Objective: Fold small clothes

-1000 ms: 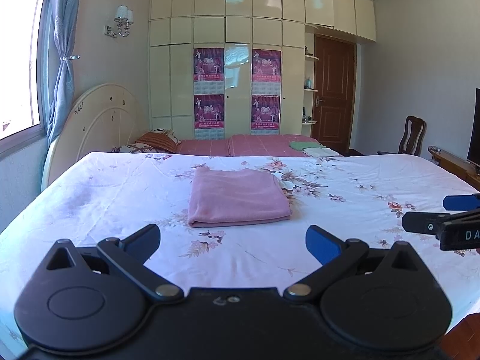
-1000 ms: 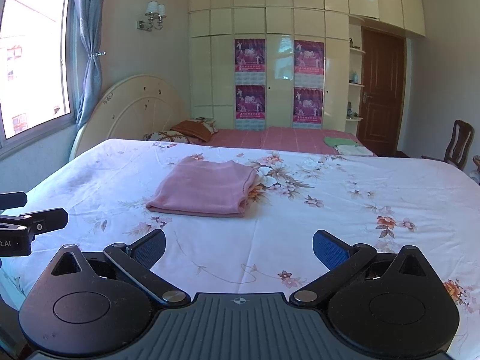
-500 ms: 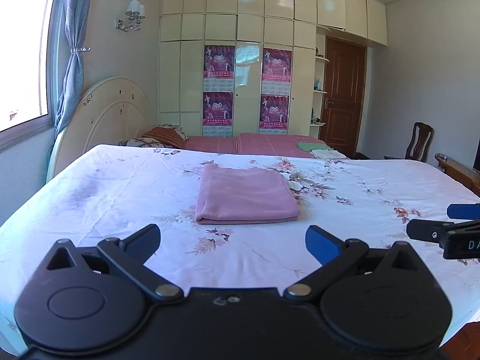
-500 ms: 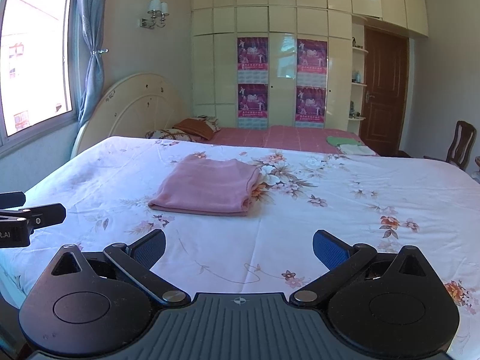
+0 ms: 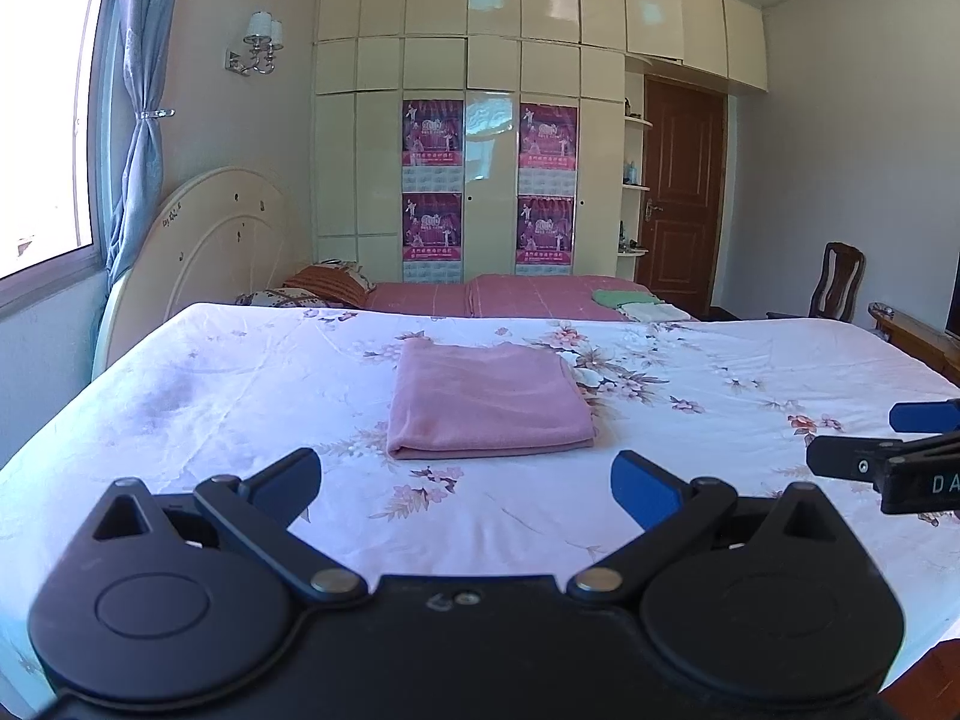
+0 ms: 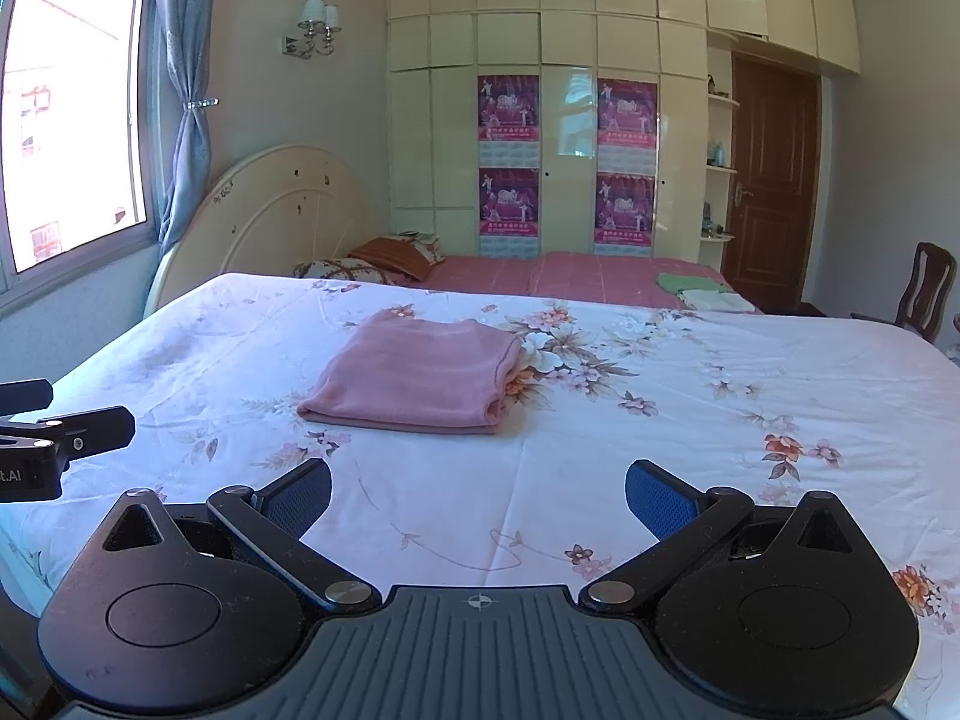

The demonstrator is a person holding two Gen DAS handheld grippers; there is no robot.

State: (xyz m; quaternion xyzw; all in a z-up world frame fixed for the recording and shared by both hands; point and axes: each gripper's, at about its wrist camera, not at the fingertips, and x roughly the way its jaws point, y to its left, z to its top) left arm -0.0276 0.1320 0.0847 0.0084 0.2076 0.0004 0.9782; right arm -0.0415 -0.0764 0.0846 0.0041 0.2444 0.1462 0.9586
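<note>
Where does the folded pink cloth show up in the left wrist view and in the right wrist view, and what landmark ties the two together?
Left wrist view: the folded pink cloth lies mid-frame on the floral bedsheet, straight ahead.
Right wrist view: the same cloth lies left of centre, its folded edges toward the camera.
Shared landmark: the four purple posters on the wardrobe behind the bed.

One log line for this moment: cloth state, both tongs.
pink cloth: folded, on bed | left tongs: open, empty | right tongs: open, empty
</note>
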